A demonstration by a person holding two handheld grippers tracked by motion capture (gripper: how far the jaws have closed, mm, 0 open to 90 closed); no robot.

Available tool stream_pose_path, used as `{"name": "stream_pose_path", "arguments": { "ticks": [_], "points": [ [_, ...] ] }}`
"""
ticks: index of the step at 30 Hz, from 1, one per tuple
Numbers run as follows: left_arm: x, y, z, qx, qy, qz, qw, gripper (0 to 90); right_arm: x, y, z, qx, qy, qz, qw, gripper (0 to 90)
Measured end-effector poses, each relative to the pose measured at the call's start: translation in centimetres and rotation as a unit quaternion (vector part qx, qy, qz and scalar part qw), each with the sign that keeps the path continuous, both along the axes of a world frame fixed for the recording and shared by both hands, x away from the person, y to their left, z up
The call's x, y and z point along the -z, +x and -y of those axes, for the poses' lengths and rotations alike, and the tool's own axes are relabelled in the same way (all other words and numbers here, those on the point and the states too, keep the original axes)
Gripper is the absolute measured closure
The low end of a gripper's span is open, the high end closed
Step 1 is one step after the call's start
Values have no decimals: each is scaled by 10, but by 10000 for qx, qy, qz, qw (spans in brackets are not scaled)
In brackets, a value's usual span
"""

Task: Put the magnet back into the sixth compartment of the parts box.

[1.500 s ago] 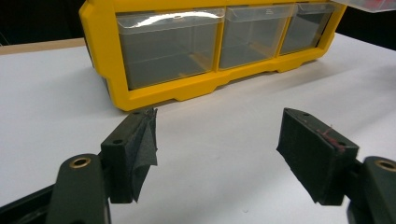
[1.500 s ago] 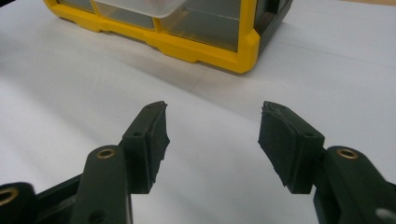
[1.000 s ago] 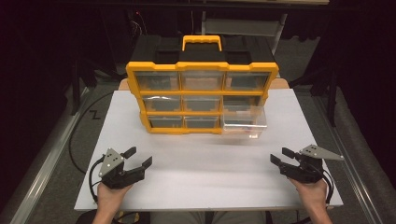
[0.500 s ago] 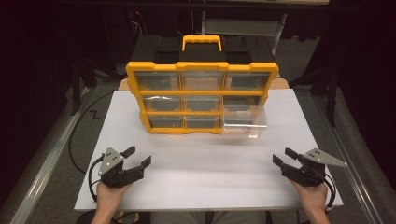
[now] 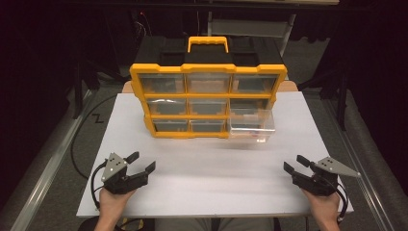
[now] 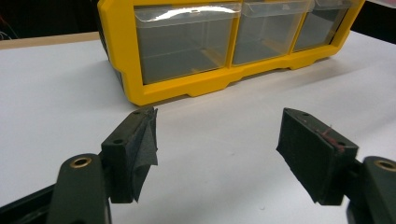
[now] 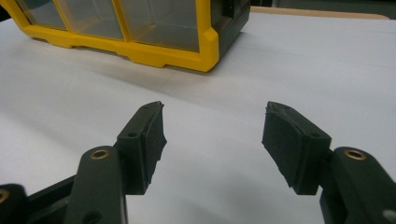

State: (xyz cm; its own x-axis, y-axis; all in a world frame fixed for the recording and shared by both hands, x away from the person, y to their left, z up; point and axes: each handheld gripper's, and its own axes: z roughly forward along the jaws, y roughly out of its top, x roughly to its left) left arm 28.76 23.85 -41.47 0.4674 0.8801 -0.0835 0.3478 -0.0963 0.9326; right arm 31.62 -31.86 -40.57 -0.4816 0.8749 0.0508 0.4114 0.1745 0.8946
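Boxy yellow organiser [image 5: 208, 100], clear drawers

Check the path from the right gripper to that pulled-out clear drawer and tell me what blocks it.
Nothing visible does. The right gripper rests open near the table's front right edge, and bare white tabletop lies between it and the clear drawer sticking out at the yellow organizer's bottom right.

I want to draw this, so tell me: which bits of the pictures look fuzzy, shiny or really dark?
High view: the room around the white table is nearly black, and the clear drawer sticking out of the yellow organizer is hazy. Left gripper view: light glints off a drawer's top edge, and the near black parts at the bottom are blurry. Right gripper view: same blur down low, with a soft shadow under the organizer.
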Motion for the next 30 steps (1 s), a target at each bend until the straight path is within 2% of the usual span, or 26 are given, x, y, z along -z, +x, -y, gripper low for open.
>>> {"name": "stream_pose_path", "arguments": {
  "ticks": [14,18,30],
  "points": [
    [0,0,-1,-30,-4,-21,10000,284,5,-5,1,7,-59,-91,9999,383],
    [0,0,-1,-19,-11,-17,10000,284,5,-7,2,12,1,-9,10000,378],
    [0,0,0,12,-12,4,10000,284,6,-4,-2,-80,-33,-39,10000,375]
  ]
}}
